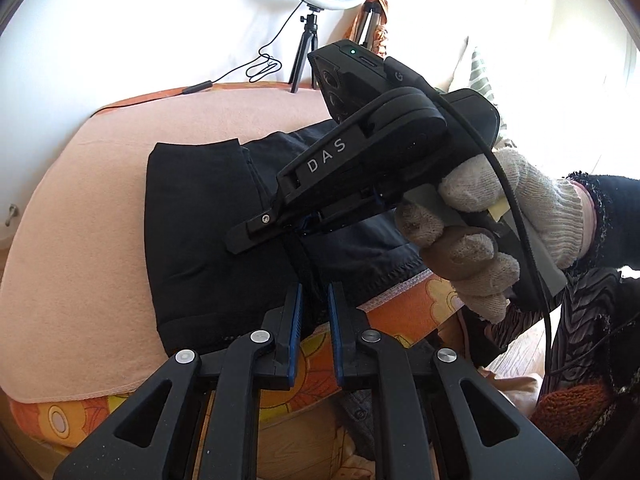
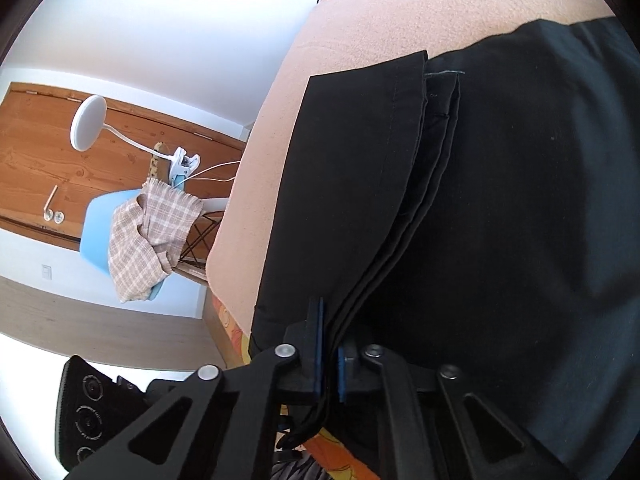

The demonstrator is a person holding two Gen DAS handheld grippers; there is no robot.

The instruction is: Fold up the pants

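Observation:
Black pants (image 1: 200, 220) lie folded in several layers on a peach blanket (image 1: 100, 200). At the pants' near edge my left gripper (image 1: 315, 304) is shut, a bunch of black fabric pinched between its blue pads. A gloved hand (image 1: 480, 216) holds my right gripper (image 1: 244, 240), which reaches down onto the pants just beyond the left one. In the right wrist view the right gripper (image 2: 330, 336) is shut on the stacked edges of the pants (image 2: 520, 200), and the layers run straight between its pads. The left gripper's camera housing (image 2: 80, 404) shows at the lower left.
An orange floral cover (image 1: 400, 312) sticks out under the blanket's near edge. A ring light on a small tripod (image 1: 316, 20) with a trailing cable stands at the far edge. Beside the surface are a blue chair with a checked cloth (image 2: 148, 232) and a clip lamp (image 2: 88, 124).

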